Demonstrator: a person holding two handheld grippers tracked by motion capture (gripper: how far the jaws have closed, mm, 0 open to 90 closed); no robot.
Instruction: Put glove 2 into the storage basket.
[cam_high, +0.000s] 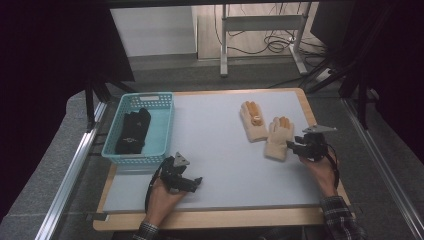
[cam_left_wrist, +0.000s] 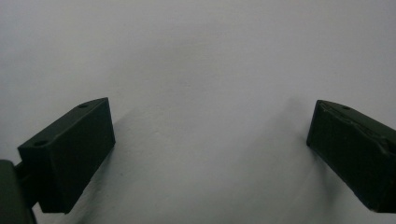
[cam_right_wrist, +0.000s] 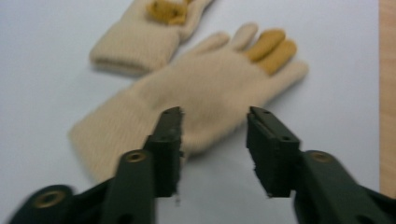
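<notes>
**Right jaws parted beside the near cream glove**

The right gripper (cam_high: 295, 146) sits at the edge of the near cream glove (cam_high: 278, 138), its jaws partly open and gripping nothing; the glove lies flat on the tabletop (cam_high: 220, 150), just beside the far cream glove (cam_high: 253, 121); the left gripper (cam_high: 192, 183) rests over bare tabletop, jaws wide and empty; a black glove (cam_high: 133, 131) lies in the teal basket (cam_high: 167, 125).

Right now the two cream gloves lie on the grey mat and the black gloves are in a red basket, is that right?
Not quite. The basket is turquoise, not red, as the high view shows. The black gloves do lie in it, and the two cream gloves lie on the grey mat.
</notes>
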